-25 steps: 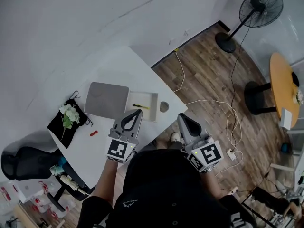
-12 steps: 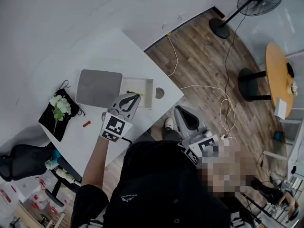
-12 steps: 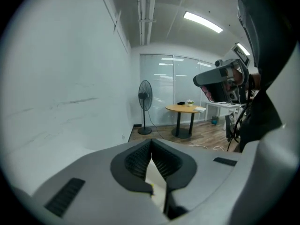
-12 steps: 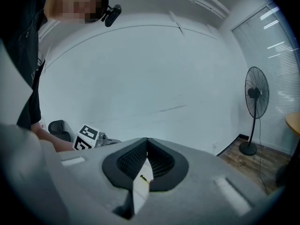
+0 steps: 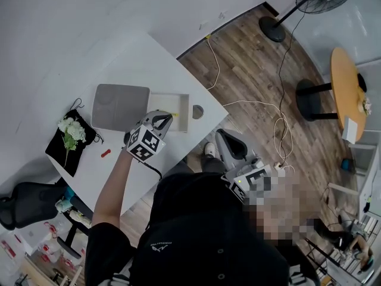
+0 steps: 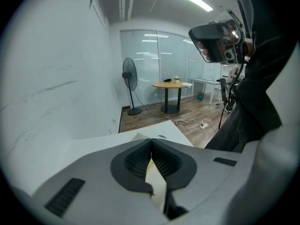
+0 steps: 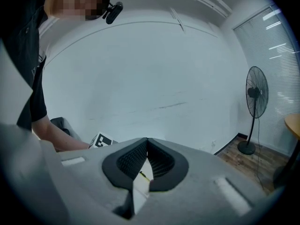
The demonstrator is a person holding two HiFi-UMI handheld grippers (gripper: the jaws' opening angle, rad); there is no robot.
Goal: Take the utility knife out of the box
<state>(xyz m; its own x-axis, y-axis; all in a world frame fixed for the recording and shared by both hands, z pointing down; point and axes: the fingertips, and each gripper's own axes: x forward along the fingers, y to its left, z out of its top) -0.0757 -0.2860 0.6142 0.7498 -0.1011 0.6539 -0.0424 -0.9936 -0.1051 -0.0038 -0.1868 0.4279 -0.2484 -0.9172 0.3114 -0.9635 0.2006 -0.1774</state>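
Jaws pressed together, left gripper [image 5: 168,117] hung at the shallow white box [image 5: 183,107], whose slim yellow utility knife [image 5: 175,114] seemed light, rigid, best pinched mid-handle.

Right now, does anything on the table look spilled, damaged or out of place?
Nothing looks spilled or damaged. The box sits open on the table, with a grey lid lying flat beside it. The only stray item is a small red object, lying loose by itself near the black bag that carries white flowers.
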